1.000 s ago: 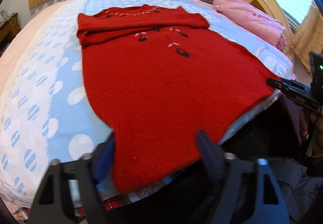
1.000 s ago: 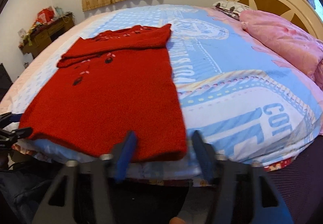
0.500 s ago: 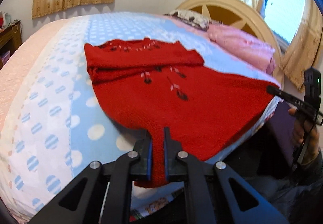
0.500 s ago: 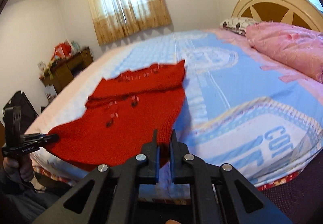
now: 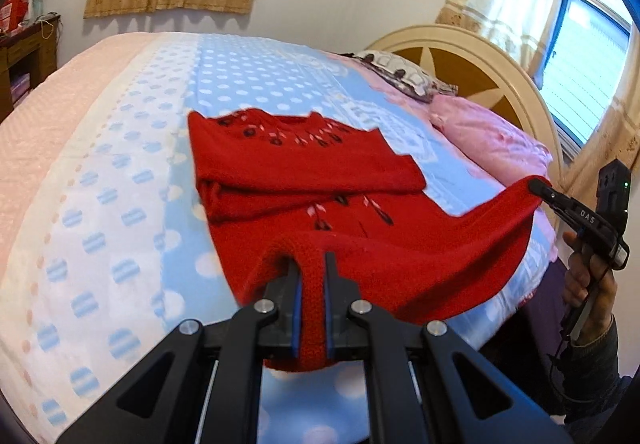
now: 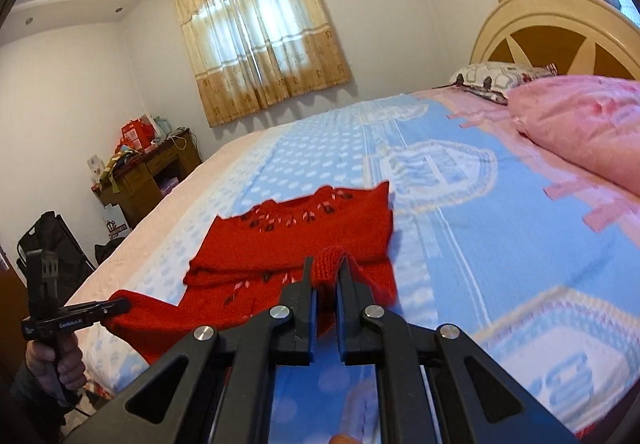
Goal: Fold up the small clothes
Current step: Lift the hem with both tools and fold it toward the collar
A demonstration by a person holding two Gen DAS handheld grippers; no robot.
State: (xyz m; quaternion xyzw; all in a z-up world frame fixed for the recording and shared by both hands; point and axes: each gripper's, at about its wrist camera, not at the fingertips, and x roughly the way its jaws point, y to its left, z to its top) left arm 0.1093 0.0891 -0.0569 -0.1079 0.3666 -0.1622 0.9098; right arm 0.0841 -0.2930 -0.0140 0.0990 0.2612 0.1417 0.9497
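A red knitted sweater (image 5: 320, 172) with small flower embroidery lies on the bed (image 5: 120, 172), its sleeves folded across the chest. My left gripper (image 5: 311, 268) is shut on the sweater's bottom hem at the left corner and holds it lifted above the bed. My right gripper (image 6: 325, 272) is shut on the hem's other corner, also lifted; it shows at the right of the left wrist view (image 5: 538, 188). The sweater (image 6: 296, 240) hangs between both grippers, its upper part still flat on the bed. The left gripper also shows in the right wrist view (image 6: 120, 304).
The bed has a blue, white and pink patterned blanket (image 6: 460, 204). A pink pillow (image 6: 580, 124) and a cream headboard (image 6: 560, 32) are at the right. A wooden cabinet (image 6: 152, 172) with clutter stands by the far wall, a black chair (image 6: 60, 244) near the bed's left edge.
Both grippers closed on the sweater's bottom hem corners and lifted them up off the bed edge. The lower half of the sweater now hangs raised, moving toward the collar.
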